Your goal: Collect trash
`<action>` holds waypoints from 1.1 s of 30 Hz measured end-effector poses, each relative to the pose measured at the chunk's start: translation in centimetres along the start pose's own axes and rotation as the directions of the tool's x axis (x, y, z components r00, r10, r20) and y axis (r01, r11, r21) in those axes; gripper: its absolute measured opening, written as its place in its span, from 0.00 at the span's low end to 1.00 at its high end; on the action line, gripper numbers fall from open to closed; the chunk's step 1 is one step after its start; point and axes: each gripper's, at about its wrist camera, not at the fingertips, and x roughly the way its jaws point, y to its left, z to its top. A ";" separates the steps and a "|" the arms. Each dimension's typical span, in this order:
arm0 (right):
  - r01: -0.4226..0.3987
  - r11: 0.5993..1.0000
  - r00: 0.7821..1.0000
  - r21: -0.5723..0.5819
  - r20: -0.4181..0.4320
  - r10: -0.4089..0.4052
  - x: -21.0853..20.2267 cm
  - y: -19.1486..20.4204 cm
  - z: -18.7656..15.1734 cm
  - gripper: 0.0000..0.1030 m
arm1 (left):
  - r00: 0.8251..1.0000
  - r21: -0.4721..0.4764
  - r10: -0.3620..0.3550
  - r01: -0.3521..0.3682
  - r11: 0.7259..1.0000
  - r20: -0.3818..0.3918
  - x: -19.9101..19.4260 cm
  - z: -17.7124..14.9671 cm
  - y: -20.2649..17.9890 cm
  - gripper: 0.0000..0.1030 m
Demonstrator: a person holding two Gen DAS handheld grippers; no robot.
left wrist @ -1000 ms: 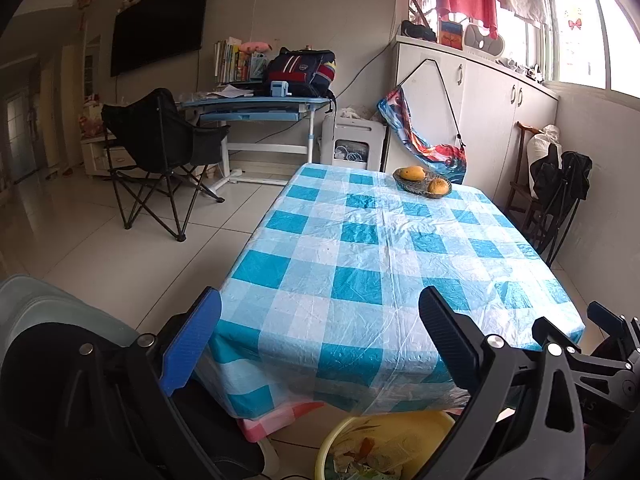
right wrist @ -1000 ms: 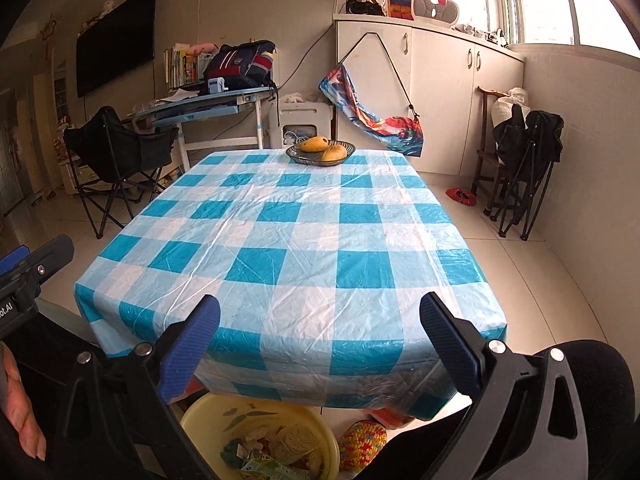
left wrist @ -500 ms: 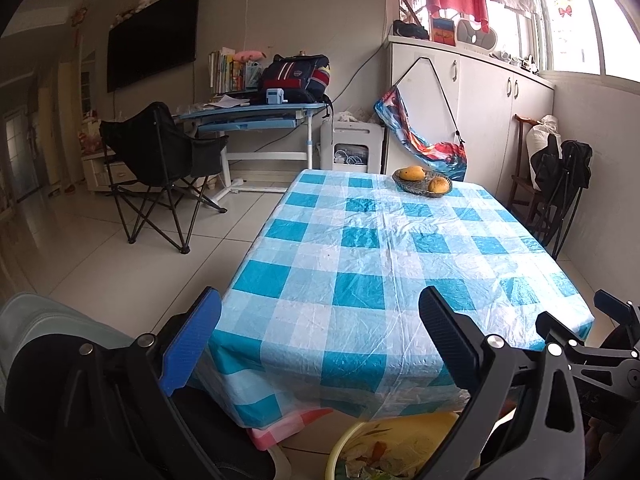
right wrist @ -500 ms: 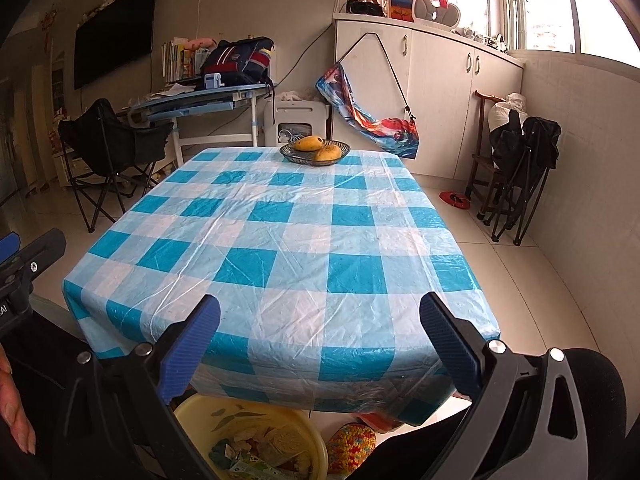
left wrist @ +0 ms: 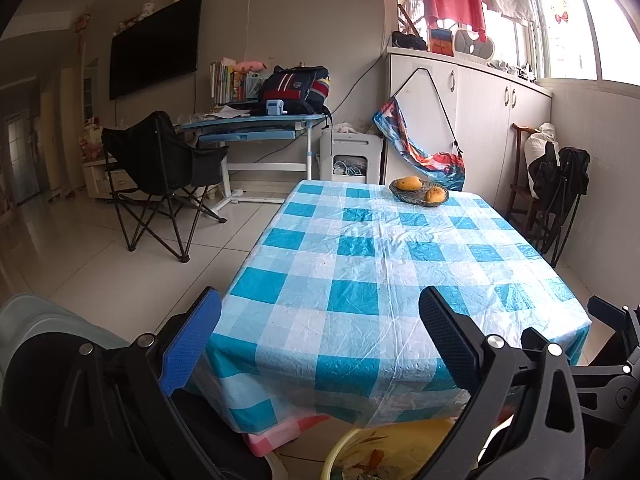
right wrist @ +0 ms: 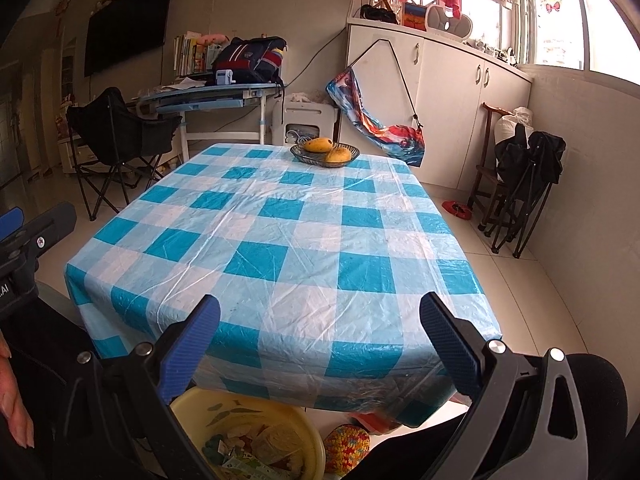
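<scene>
Both empty, spread wide: left gripper (left wrist: 320, 334), right gripper (right wrist: 320, 334), held short of the table (right wrist: 280, 240). Trash (right wrist: 256, 450) already in the bin (right wrist: 304, 432) below its near edge; none visible on the cloth. Likely finished, or next scan the floor for strays.

Left gripper (left wrist: 320, 320): jaws spread wide, nothing between them.
Right gripper (right wrist: 320, 320): jaws spread wide, likewise empty.
Hand (right wrist: 14, 408): bare, at lower left edge.

Both grippers have drawn back and up from the desk's (right wrist: 280, 240) near edge. More of its hanging cloth front shows now, and the yellow trash basin (right wrist: 256, 412) below sits lower in view.
</scene>
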 end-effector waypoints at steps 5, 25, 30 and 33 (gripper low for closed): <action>-0.012 1.000 1.000 0.023 -0.015 0.013 0.2 -0.4 0.1 0.93 | 1.000 0.026 0.004 -0.004 1.000 0.005 -0.5 -0.2 -0.6 0.93; -0.036 0.997 0.999 -0.072 -0.030 0.033 0.0 1.7 -0.2 0.93 | 1.000 -0.005 0.002 -0.002 1.000 0.008 -1.5 -0.6 -0.6 0.93; -0.040 0.995 0.999 -0.089 -0.038 0.036 0.1 2.4 -0.3 0.93 | 1.000 -0.017 0.003 -0.003 1.000 0.008 -1.6 -0.7 -0.5 0.93; -0.043 0.994 0.998 -0.100 -0.040 0.040 0.0 2.8 -0.4 0.93 | 1.000 -0.026 0.004 -0.004 1.000 0.008 -1.5 -0.7 -0.3 0.93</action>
